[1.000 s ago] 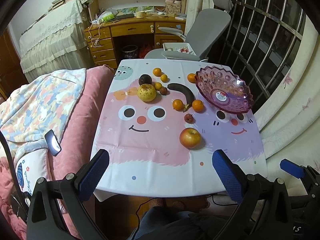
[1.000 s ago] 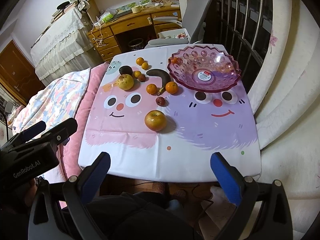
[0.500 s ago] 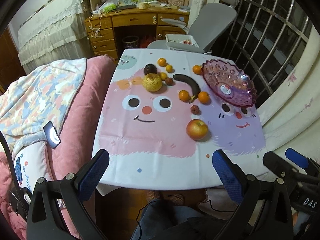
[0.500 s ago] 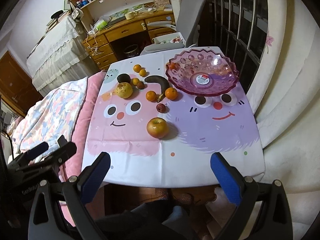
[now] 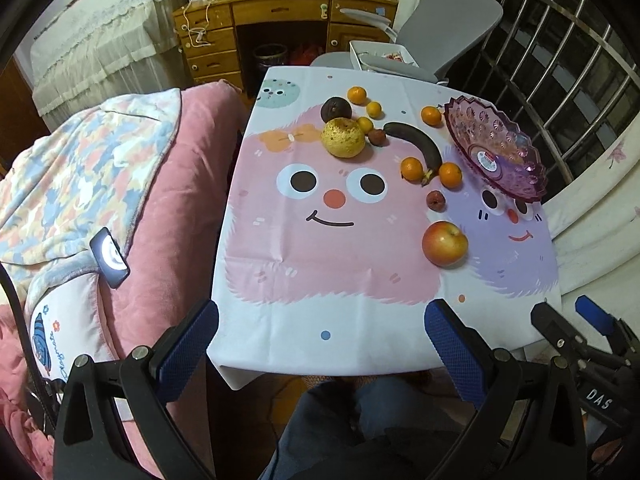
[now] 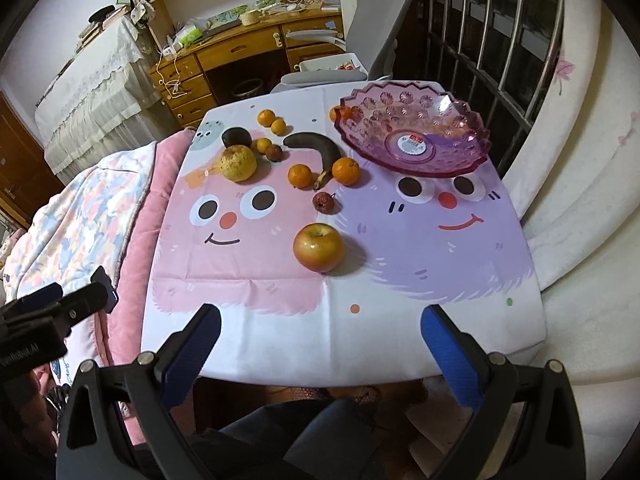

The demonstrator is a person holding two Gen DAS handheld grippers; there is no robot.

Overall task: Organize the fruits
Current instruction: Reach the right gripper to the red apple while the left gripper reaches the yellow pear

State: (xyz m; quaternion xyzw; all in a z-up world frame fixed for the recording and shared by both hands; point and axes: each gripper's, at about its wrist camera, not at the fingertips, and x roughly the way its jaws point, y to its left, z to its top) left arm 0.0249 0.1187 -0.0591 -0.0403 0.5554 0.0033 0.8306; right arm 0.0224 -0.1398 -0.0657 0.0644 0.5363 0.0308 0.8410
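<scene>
Cartoon faces, one pink and one purple, covered the cloth (image 6: 256,280) on the small desk, which stood between a bed with a pink quilt (image 5: 168,184) on the left and pale curtains by a barred window on the right. Beyond it were a grey office chair (image 6: 380,12) and a wooden bureau (image 5: 256,24) cluttered with cables and papers.

Fruit lay loose on the cloth: a red apple (image 6: 319,247) nearest, a small shrivelled reddish fruit (image 6: 322,201) just behind it, then a blackened banana (image 6: 316,148) with an orange at each side of its lower end. Farther back sat a rough yellow pear (image 6: 238,163), a dark round fruit (image 6: 236,137) and several small oranges. An empty purple glass bowl (image 6: 416,136) stood at the far right, apart from the heap; one orange (image 5: 431,115) sat just beside its rim, perhaps touching, though the glass blurred that.

Left gripper (image 5: 320,344) hung over the near edge of the desk, jaws wide apart and holding nothing. Right gripper (image 6: 320,348) hung likewise, jaws spread wide and empty, well short of the apple.
</scene>
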